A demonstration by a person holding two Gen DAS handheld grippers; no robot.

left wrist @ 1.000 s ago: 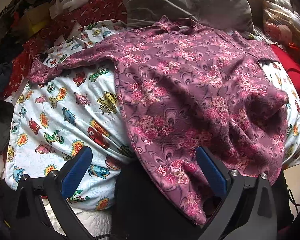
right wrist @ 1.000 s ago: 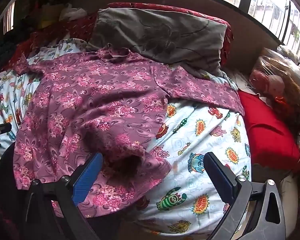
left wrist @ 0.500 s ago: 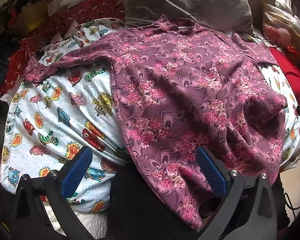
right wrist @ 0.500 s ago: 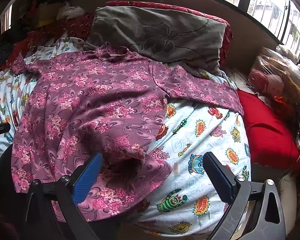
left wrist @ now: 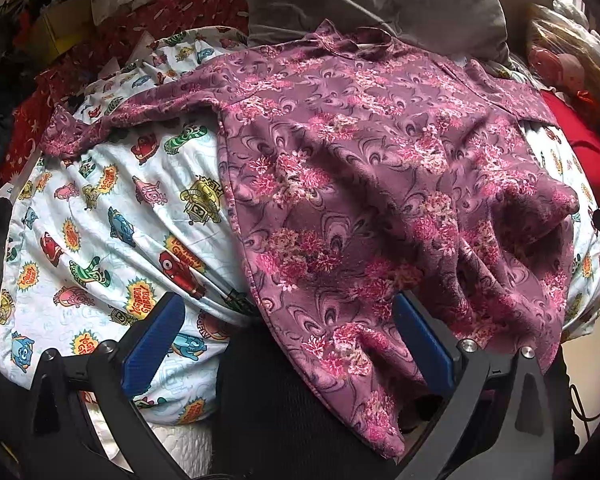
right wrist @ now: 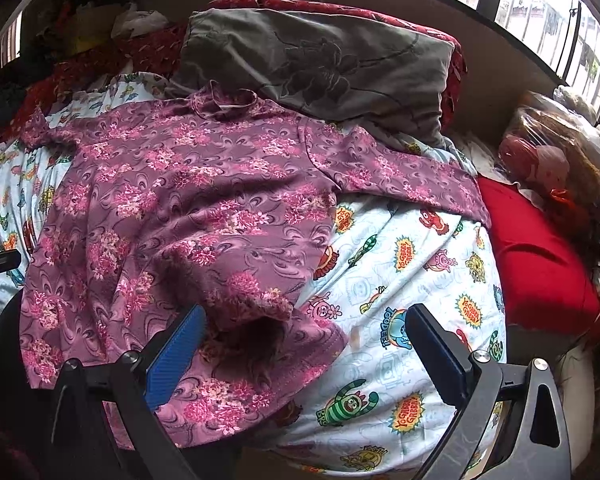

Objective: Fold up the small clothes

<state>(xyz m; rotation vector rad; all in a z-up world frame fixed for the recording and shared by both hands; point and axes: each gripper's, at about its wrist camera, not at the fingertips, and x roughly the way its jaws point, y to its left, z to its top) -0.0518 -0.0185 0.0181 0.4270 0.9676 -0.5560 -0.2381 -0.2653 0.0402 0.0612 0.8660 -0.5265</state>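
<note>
A purple shirt with pink flowers point(left wrist: 360, 168) point(right wrist: 188, 208) lies spread front-down on a cartoon-print sheet point(left wrist: 100, 220) point(right wrist: 400, 280), collar toward the grey pillow and both sleeves stretched out sideways. Its hem is bunched and hangs over the near edge of the bed. My left gripper point(left wrist: 288, 340) stands open just above the hem's left part, with nothing between its blue pads. Open as well, my right gripper point(right wrist: 304, 344) hovers over the hem's rumpled right corner, its left pad point(right wrist: 176, 356) above the cloth.
A grey pillow point(right wrist: 320, 64) and a red patterned cushion lie behind the shirt. A red pillow point(right wrist: 540, 264) and a plastic bag with a toy point(right wrist: 548, 152) sit at the right. Clutter is piled at the far left point(left wrist: 60, 20). A window runs along the back right.
Both grippers have drifted slightly closer to the shirt and a little lower. The shirt itself has not moved and both grippers stay open.
</note>
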